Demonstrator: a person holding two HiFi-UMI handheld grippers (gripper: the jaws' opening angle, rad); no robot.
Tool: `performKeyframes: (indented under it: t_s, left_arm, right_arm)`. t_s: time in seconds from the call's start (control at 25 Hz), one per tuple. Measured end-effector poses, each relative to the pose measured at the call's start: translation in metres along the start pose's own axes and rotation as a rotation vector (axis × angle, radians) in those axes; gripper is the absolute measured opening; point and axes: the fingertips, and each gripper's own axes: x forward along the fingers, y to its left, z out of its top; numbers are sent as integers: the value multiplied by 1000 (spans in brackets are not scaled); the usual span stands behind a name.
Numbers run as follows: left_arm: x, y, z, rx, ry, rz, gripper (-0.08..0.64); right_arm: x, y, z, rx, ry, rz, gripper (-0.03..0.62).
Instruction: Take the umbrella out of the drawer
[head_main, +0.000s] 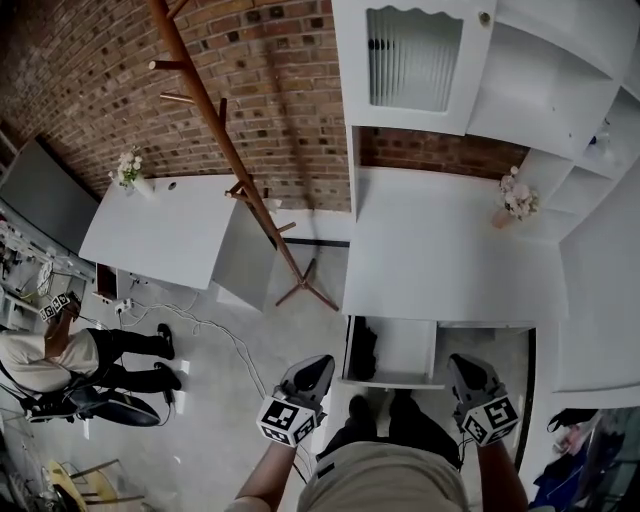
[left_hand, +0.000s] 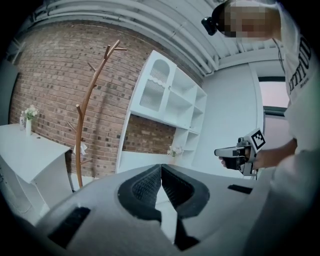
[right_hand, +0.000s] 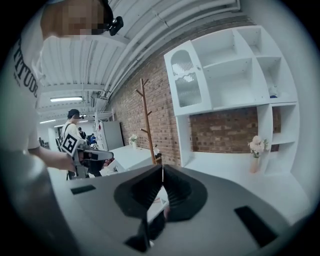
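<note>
Below the tabletop (head_main: 450, 255), the drawer (head_main: 405, 352) stood open, with the dark umbrella (head_main: 364, 350) lying along its left side. My left claw (head_main: 321, 363) and right claw (head_main: 461, 362) were both shut and empty, held short of the drawer, apparently poised to reach in.

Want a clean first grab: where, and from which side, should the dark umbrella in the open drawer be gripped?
Probably its mid-length, from above. The umbrella lies lengthwise along the left side of the open drawer, so the jaws should straddle its narrow width. Its handle end cannot be made out.
</note>
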Motion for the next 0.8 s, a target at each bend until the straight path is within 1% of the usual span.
performKeyframes:
  t_s: [0.24,0.4,0.48,0.68,0.8]
  left_arm:
    - [24,1,-15,-10,51,76,26]
    - [40,-3,-33,-18,98,124,26]
    - [47,-9,-41,-29,128,139,26]
    - [62,-15,-47,-31,144,158,28]
    - [72,-18,-60,-49,195,169,28]
  right_arm:
    - [13,-25,-8,2,33,49,29]
    - [22,-40,-24,15,68,95,29]
    - [25,-47,-30,19,82,119,29]
    - [37,-55,-42,34,132,164,29]
    - [46,-60,-52,55,164,197,29]
